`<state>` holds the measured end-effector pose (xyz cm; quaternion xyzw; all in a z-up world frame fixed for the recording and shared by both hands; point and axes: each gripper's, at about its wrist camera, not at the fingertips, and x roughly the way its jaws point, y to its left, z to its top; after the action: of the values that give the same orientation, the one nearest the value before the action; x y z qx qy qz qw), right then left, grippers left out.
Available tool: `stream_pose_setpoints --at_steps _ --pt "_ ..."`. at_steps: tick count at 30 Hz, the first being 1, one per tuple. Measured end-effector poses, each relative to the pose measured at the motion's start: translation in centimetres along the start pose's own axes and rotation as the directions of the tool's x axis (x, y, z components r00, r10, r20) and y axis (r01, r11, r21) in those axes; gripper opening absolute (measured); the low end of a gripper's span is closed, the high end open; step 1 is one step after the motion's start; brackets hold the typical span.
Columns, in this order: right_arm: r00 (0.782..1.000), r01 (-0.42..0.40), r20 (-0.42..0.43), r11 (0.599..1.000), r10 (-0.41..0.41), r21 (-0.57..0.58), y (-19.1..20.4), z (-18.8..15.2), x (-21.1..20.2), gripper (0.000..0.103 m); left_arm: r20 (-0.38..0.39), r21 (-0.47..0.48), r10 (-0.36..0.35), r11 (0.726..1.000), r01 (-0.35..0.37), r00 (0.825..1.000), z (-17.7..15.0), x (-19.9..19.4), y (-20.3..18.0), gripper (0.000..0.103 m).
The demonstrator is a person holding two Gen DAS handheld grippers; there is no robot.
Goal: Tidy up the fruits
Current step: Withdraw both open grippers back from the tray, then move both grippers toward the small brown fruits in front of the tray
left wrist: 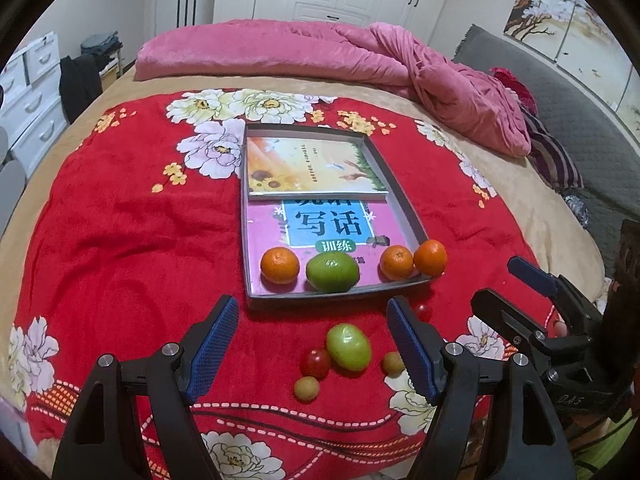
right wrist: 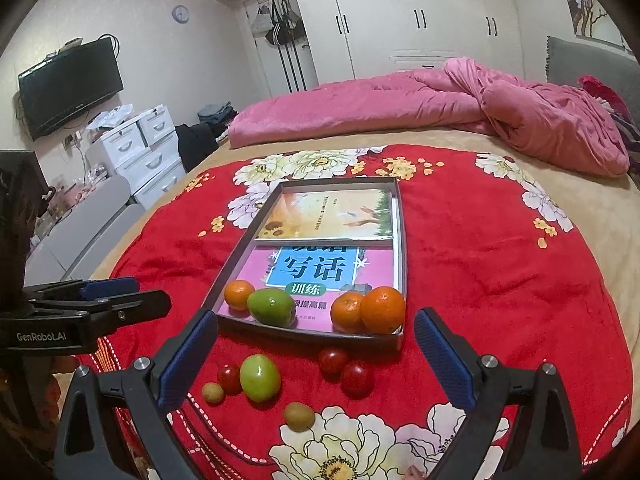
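We count three oranges: one (right wrist: pixel 239 295) at the tray's near left corner and two (right wrist: pixel 347 313) (right wrist: pixel 383 309) touching each other at its near right corner. Whether the rightmost sits inside the wall or just over it we cannot tell, since the left wrist view shows it at the rim. There are two green fruits, smooth and egg-shaped: one (right wrist: pixel 271 307) inside the tray beside the left orange, one (right wrist: pixel 259 377) loose on the blanket. On the blanket we also count three small glossy red tomatoes (right wrist: pixel 229 379) (right wrist: pixel 333 361) (right wrist: pixel 357 378) and two little round yellow-brown fruits (right wrist: pixel 213 393) (right wrist: pixel 299 416).

The tray (right wrist: pixel 304 333) is a shallow rectangular box with thin grey walls (cardboard, by the look of it). Besides the fruit along its near edge, it holds two flat books: a pink one (right wrist: pixel 372 268) with a blue title panel, and a yellow one (right wrist: pixel 332 216) with sunflowers overlapping its far end.

All of this rests on a plush red blanket (right wrist: pixel 500 280) printed with large pale flowers, spread over a tan bed cover (right wrist: pixel 600 208), with a rumpled pink quilt (right wrist: pixel 400 104) beyond.

The left gripper (left wrist: pixel 312 344) hangs over the loose fruit, its blue ridged pads (left wrist: pixel 214 344) spread wide with nothing pinched. The right gripper (right wrist: pixel 316 364) likewise stands spread and empty.
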<state>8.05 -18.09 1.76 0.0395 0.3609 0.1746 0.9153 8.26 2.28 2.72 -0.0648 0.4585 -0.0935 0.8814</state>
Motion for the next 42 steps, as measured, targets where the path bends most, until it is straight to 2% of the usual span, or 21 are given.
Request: stream_pose_setpoints --at_steps 11,25,42 --pt "1.000 -0.004 -0.022 1.000 0.004 -0.022 0.4 -0.6 0.3 0.099 -0.044 0.013 0.021 1.000 -0.021 0.999 -1.6 1.1 0.0 0.078" --pt "0.999 0.005 -0.045 0.999 -0.007 -0.049 0.7 -1.3 0.7 0.099 -0.063 0.023 0.021 1.000 -0.020 0.998 -2.0 1.5 -0.3 0.078" --pt "0.987 0.006 -0.158 0.995 -0.022 -0.103 0.9 -4.4 3.1 0.099 -0.145 0.015 0.027 1.000 -0.026 0.989 -4.2 3.2 0.6 0.078"
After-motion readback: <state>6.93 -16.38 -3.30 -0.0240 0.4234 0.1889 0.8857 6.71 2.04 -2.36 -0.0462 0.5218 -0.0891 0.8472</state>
